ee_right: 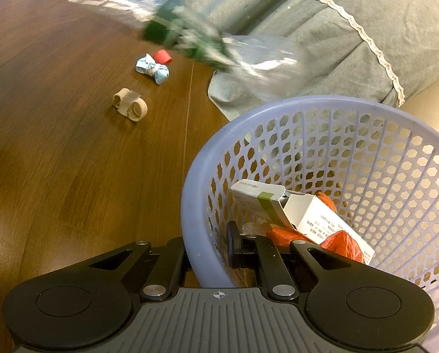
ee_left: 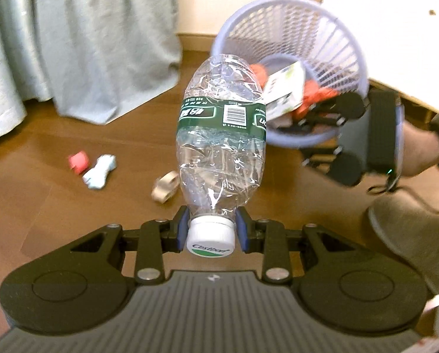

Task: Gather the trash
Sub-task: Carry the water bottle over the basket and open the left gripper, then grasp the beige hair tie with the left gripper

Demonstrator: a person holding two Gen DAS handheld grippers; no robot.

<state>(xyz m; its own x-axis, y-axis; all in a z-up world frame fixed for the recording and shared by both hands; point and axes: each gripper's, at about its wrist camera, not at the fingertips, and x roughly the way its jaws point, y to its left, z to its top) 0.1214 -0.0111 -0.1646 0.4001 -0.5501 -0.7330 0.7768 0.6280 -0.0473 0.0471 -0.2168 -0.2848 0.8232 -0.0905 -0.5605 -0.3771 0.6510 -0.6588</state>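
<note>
Crushed bottle heading for the bin.
Left gripper (ee_left: 211, 233) jaws pinch the crumpled clear plastic bottle (ee_left: 220, 138) by its cap; right gripper (ee_right: 209, 248) jaws clamp the lilac mesh basket (ee_right: 191, 203) rim, tilting it to receive.

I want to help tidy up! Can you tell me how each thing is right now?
plastic bottle: crushed, capped, clamped at its neck by the left gripper.
basket: tilted, rim pinched by the right gripper, partly filled.
white box: in basket, flap open.
blue wad: crumpled, on floor.
red piece: on floor.
tan roll: on floor.
</note>
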